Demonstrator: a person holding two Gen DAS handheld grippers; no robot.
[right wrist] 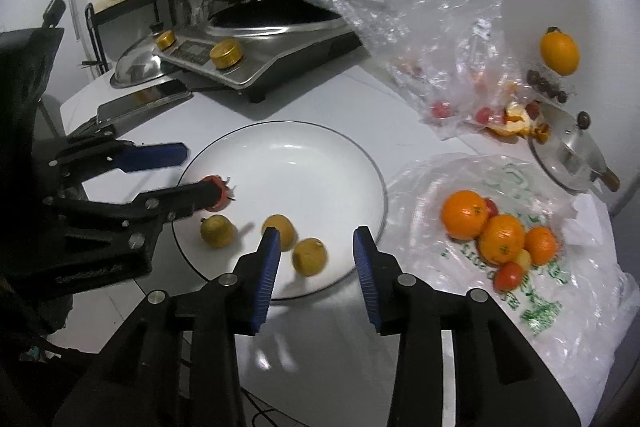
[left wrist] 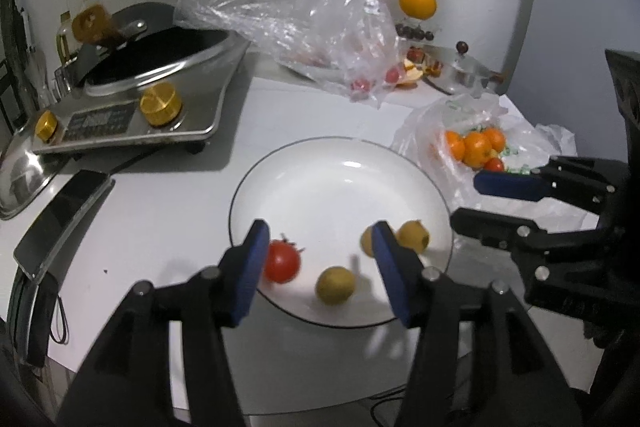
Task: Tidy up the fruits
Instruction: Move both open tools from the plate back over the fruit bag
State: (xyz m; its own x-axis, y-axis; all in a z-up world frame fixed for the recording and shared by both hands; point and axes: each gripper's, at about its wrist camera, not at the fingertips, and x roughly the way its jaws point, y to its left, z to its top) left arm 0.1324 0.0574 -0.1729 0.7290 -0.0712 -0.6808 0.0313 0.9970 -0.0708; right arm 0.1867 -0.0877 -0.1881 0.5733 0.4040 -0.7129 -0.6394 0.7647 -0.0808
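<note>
A white plate (left wrist: 340, 163) (right wrist: 304, 163) holds a red tomato (left wrist: 282, 261) (right wrist: 218, 193) and three small yellow fruits (left wrist: 335, 285) (right wrist: 217, 230). My left gripper (left wrist: 320, 231) (right wrist: 200, 171) hangs open over the plate's near left. The tomato sits just inside its left finger, and nothing is gripped. My right gripper (right wrist: 317, 235) (left wrist: 468, 201) is open over the plate's near right edge, with a blurred yellow fruit (right wrist: 309, 255) on the plate below its gap. To the right, a plastic bag (right wrist: 560, 287) holds oranges (right wrist: 464, 215) (left wrist: 476, 147) and a tomato (right wrist: 508, 275).
An induction cooker with a wok (left wrist: 160, 67) stands back left, with a phone (left wrist: 64, 215) and a metal lid (left wrist: 20, 179) in front of it. A clear bag (left wrist: 328, 27) with small tomatoes lies behind the plate. At the back right are orange peel (right wrist: 516, 123), a lidded pot (right wrist: 572, 163) and a large orange (left wrist: 417, 1).
</note>
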